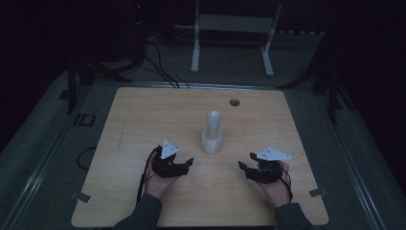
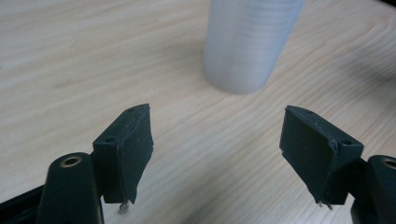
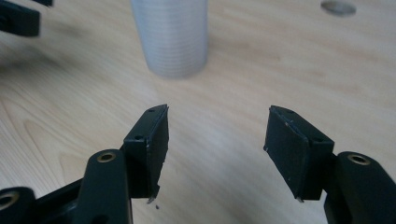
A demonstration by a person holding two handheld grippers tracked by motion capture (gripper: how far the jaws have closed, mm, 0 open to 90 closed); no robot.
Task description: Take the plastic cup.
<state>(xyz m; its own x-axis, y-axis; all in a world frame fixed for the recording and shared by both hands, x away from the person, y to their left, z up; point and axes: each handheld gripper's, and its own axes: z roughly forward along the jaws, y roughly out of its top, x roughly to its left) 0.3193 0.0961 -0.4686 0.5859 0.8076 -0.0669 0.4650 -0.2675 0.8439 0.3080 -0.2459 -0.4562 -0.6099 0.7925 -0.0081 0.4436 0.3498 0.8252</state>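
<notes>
A tall stack of translucent white cups (image 1: pixel 211 132) stands upright at the middle of the wooden table (image 1: pixel 143 110). My left gripper (image 1: pixel 187 161) rests low on the table to the stack's left, jaws open and empty. In the left gripper view the stack (image 2: pixel 247 46) rises just beyond the gap between my left gripper's (image 2: pixel 217 140) jaws. My right gripper (image 1: pixel 245 163) sits to the stack's right, open and empty too. The right gripper view has the stack (image 3: pixel 172 37) ahead and to the left of my right gripper (image 3: pixel 215 135), with the left gripper's tip (image 3: pixel 18 18) at the far left.
A round hole (image 1: pixel 234 102) is set in the table near its far edge, the hole (image 3: pixel 338 7) also at the top right of the right gripper view. A white metal stand (image 1: pixel 232 33) and cables lie on the dark floor beyond the table.
</notes>
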